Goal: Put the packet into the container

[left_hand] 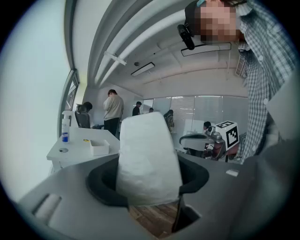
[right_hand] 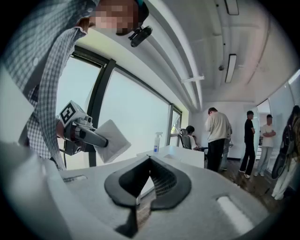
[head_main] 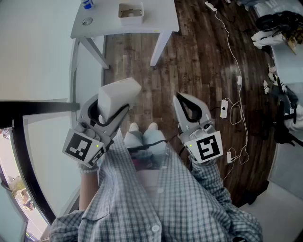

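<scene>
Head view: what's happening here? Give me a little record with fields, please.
Left gripper: closed on the white packet, held up in the air
Right gripper: jaws together, empty
Container: white, open-topped, on the table ahead
Task state: packet not yet in the container
Floor: dark wood, with cables at the right

No legible text, label, brand, number or sign found on any surface in the three views

White table [head_main: 161, 14], spray bottle [left_hand: 65, 129] on it; power strip [head_main: 223, 108] on wooden floor [head_main: 189, 61].
</scene>
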### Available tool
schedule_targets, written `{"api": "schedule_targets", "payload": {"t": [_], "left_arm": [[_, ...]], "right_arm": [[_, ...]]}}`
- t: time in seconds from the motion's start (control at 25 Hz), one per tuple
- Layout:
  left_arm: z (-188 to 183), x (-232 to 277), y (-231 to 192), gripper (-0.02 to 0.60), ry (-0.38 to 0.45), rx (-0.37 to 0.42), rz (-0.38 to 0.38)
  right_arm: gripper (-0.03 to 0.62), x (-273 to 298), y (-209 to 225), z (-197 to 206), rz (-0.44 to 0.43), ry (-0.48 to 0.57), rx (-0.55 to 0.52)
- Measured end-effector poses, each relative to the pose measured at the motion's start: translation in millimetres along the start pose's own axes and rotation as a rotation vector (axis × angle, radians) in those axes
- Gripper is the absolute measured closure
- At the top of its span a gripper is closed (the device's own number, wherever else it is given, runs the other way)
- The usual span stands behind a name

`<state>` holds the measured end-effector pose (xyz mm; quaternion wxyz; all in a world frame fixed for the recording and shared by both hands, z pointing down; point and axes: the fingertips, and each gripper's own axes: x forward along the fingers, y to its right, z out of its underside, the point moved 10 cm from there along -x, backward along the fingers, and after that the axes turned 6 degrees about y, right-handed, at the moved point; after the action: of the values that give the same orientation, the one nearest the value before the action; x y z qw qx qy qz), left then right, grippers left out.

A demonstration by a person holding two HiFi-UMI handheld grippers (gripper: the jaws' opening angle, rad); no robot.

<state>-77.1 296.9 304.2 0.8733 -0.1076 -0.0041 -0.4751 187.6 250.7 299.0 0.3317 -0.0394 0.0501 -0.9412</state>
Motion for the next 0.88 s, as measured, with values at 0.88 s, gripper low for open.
{"api": "schedule_targets", "payload": {"t": [0.88], "left_arm": [[-2.3,-19.3,-16.8,0.313,0.013,0.010,0.007]], "right_arm": [[0.592,8.7,-17.0,-2.6,0.047,0.000,-0.036]]}}
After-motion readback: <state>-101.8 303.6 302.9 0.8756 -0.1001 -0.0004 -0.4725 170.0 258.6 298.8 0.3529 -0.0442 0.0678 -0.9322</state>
